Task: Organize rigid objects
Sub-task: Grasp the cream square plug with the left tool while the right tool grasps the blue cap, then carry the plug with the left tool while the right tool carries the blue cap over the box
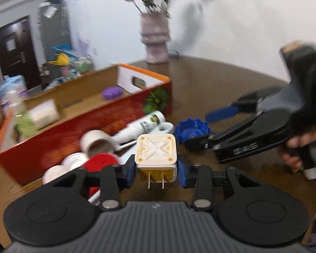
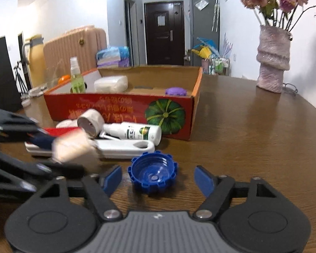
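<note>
A: In front of the red cardboard box [image 2: 120,109], on the brown table [image 2: 252,130], we have both tools busy at once. Our left gripper [image 1: 155,168] has its blue pads clamped on the sides of the cream plug adapter [image 1: 155,154], prongs pointing back toward us.

B: So that pick looks made. We judge the next move for it is a lift and a carry over the box wall, then a release inside, near the purple lid [image 2: 176,91].

A: Agreed. Our right gripper [image 2: 158,179] is partly spread, its pads standing either side of the blue bottle cap [image 2: 152,171] without touching it.

B: Then we are mid-grasp there. The cap sits on the table, mouth up, just beside the white tool with the oval hole [image 2: 126,146].

A: We need to close squarely across the cap's ridged rim, or it may squirt out.
</note>
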Action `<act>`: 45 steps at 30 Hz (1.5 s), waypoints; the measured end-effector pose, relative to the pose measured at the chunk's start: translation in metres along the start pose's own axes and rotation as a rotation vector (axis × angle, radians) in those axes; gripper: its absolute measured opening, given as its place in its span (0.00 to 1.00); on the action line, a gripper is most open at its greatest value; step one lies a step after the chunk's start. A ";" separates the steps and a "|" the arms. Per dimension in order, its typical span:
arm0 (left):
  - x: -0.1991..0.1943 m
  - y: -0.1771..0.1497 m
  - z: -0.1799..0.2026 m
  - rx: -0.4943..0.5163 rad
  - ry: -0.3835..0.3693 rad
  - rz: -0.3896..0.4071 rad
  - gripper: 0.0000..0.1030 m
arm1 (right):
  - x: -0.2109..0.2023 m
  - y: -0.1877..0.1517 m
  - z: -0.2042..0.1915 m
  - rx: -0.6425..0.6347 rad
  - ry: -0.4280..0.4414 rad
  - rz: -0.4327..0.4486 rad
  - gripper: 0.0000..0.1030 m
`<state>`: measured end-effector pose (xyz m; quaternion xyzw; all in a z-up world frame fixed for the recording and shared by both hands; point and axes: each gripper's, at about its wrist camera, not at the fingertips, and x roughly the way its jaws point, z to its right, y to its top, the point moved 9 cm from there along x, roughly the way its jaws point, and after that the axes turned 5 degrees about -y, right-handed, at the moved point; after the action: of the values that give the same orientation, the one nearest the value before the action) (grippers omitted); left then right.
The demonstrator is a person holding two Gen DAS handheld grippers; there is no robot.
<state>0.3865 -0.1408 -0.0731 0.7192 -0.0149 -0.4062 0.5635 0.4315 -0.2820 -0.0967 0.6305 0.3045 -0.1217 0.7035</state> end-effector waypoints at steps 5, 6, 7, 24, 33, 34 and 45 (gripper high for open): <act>-0.050 -0.010 -0.016 -0.098 0.078 0.048 0.38 | 0.003 0.001 -0.009 -0.008 0.025 0.005 0.52; -0.058 -0.013 -0.018 -0.116 0.094 0.051 0.38 | 0.001 0.001 -0.010 -0.005 0.022 0.005 0.52; -0.067 -0.016 -0.023 -0.137 0.115 0.055 0.38 | -0.001 0.001 -0.012 -0.007 0.012 0.010 0.52; -0.203 -0.065 -0.040 -0.277 0.512 0.217 0.38 | -0.165 -0.019 -0.104 0.015 -0.057 0.319 0.52; -0.219 -0.062 -0.030 -0.284 0.491 0.269 0.38 | -0.195 -0.026 -0.123 -0.014 -0.080 0.385 0.52; -0.215 -0.060 -0.031 -0.285 0.484 0.266 0.38 | -0.194 -0.025 -0.122 -0.006 -0.076 0.386 0.52; -0.124 0.034 -0.082 -0.304 0.324 0.221 0.38 | -0.130 0.054 -0.075 0.050 0.004 0.370 0.52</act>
<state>0.3682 -0.0281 0.0284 0.6759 0.0583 -0.2188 0.7013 0.3388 -0.2280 0.0219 0.6933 0.1819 0.0036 0.6973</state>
